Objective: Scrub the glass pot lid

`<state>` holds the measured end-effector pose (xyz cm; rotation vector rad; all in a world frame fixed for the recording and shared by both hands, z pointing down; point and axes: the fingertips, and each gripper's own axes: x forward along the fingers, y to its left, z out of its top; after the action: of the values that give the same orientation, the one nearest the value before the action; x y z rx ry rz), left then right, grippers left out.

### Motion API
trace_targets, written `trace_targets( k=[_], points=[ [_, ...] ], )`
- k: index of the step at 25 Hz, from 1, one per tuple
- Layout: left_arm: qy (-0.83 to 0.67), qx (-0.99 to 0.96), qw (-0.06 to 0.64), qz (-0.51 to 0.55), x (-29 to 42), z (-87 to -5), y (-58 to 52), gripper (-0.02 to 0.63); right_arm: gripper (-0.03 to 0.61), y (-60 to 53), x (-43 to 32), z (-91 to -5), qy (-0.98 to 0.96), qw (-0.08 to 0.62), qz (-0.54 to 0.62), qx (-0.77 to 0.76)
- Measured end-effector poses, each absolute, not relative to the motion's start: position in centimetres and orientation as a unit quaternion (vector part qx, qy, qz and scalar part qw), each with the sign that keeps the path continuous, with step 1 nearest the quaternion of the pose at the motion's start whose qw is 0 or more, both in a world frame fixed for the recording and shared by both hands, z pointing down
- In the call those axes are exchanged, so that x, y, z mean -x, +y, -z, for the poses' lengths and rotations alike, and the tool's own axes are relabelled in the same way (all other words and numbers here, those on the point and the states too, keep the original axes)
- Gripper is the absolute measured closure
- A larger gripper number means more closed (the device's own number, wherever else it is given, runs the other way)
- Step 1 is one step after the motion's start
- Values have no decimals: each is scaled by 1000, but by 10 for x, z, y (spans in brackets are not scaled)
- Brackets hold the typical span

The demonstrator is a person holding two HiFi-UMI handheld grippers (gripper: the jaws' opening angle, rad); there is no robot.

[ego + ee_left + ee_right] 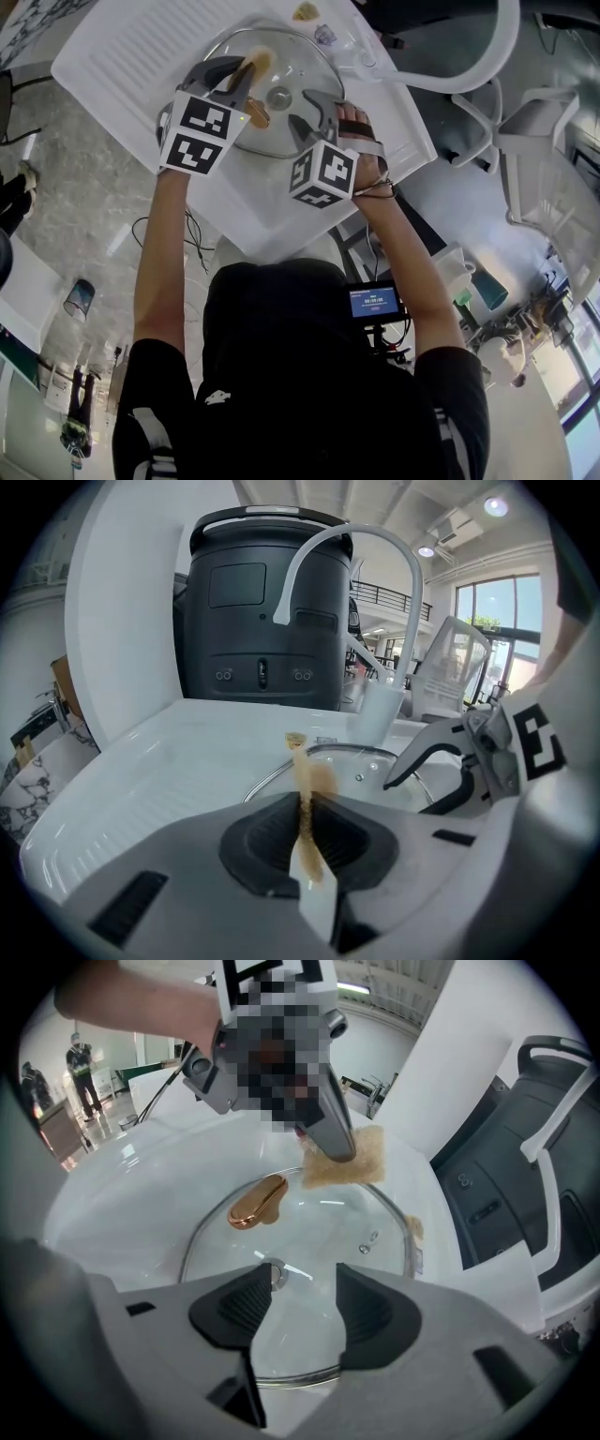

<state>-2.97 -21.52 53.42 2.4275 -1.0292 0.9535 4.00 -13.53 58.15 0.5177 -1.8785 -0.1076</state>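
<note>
Frankly, my right gripper (295, 1307) gapes over the lid (319, 1232); the sponge (361, 1162) my left gripper (302, 817) clamps could shove it sideways.

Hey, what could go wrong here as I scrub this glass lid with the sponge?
1. The right gripper is open over the glass lid, so nothing clamps it. A scrubbing push could slide the lid across the white sink.
2. The left gripper pinches the thin sponge near one end, so it may fold over or pull free.
</note>
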Motion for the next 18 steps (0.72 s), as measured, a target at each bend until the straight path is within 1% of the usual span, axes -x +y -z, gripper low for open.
trace_targets(
  k=[2,18],
  points=[
    [-360,-854,166,-337,29,-536,-217,591,385,-136,-40,-581,-797,560,44,-221],
    [-350,-850,168,-356,25,-556,-226,591,385,-136,-41,-581,-794,563,46,-223]
  ],
)
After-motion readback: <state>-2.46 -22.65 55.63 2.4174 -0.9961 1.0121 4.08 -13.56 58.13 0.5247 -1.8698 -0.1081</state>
